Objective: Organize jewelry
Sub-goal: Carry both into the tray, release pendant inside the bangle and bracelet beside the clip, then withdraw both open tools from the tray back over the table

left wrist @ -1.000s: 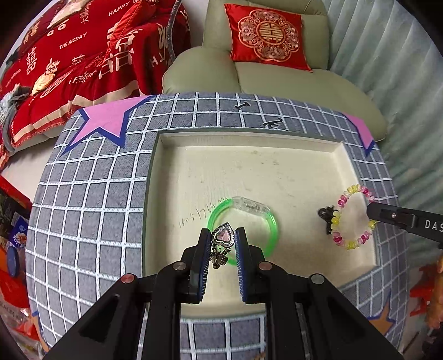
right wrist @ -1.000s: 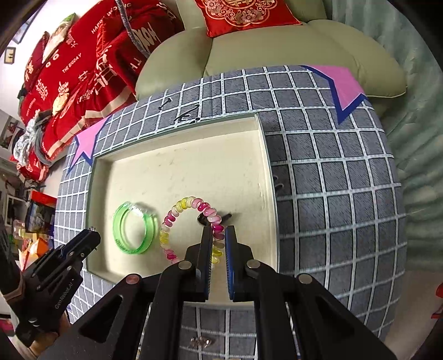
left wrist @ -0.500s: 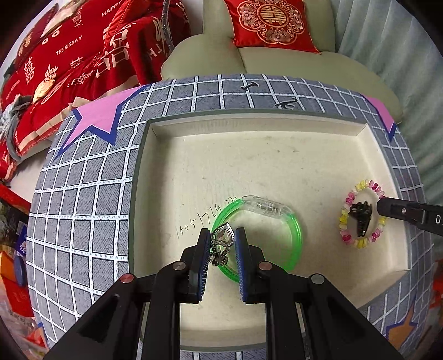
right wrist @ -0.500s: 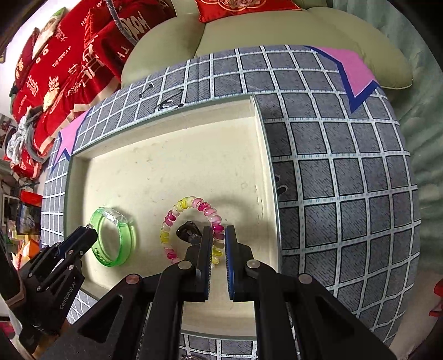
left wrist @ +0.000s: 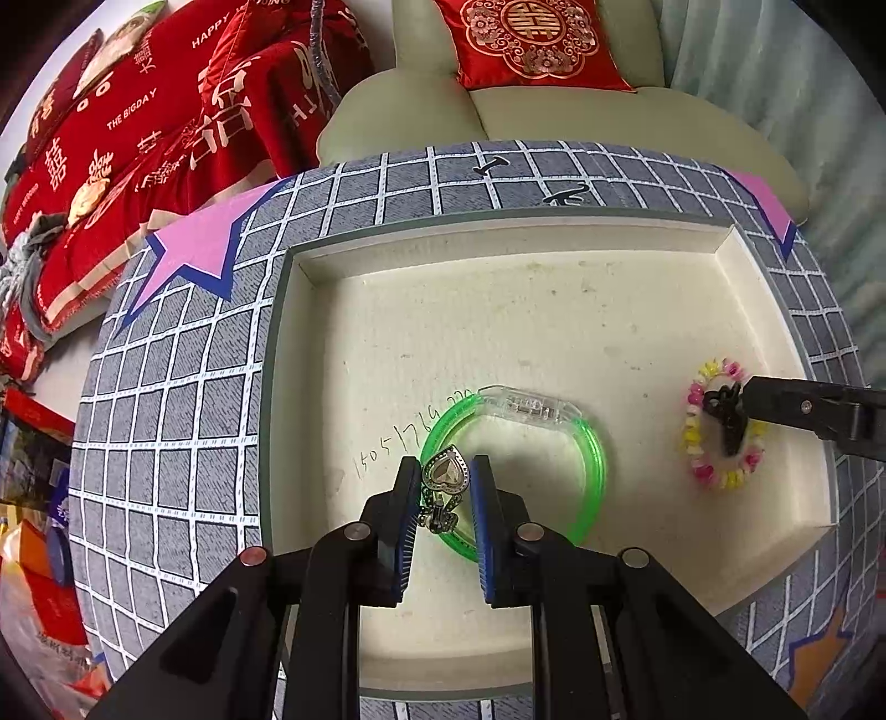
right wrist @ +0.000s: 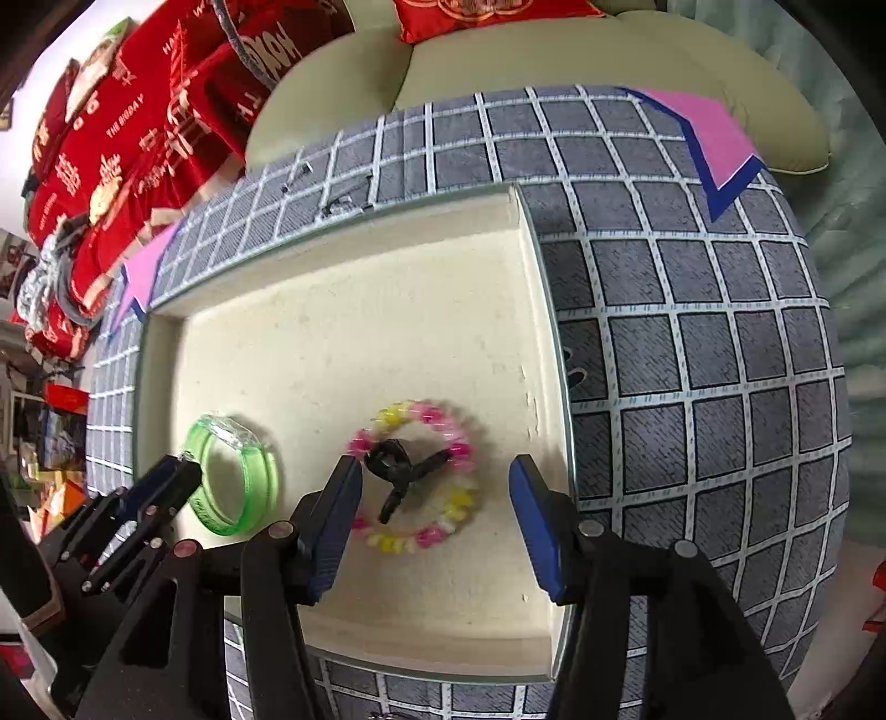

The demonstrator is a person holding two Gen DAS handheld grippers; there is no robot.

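A cream tray (left wrist: 554, 310) lies on the grid cloth. My left gripper (left wrist: 444, 468) is shut on a silver heart pendant (left wrist: 447, 475), held over the near left rim of a green bangle (left wrist: 597, 465) that rests in the tray. At the tray's right end a pink and yellow beaded bracelet (right wrist: 421, 412) lies flat, with a black clip (right wrist: 398, 471) inside its ring. My right gripper (right wrist: 434, 465) hangs just above it, jaws opening and pads clear of the beads. The bangle (right wrist: 260, 476) and the left fingers (right wrist: 166, 479) show at lower left in the right wrist view.
A grey grid cloth (left wrist: 177, 421) with pink stars (left wrist: 194, 255) covers the table. Two small dark hairpins (left wrist: 493, 164) lie on it behind the tray. Beyond stand a pale green sofa (left wrist: 637, 127) with a red cushion (left wrist: 531, 39) and red blankets (left wrist: 138, 138).
My right gripper's jaws have spread apart and let go of the beaded bracelet, which now lies in the tray around the black clip. The left gripper keeps the pendant.
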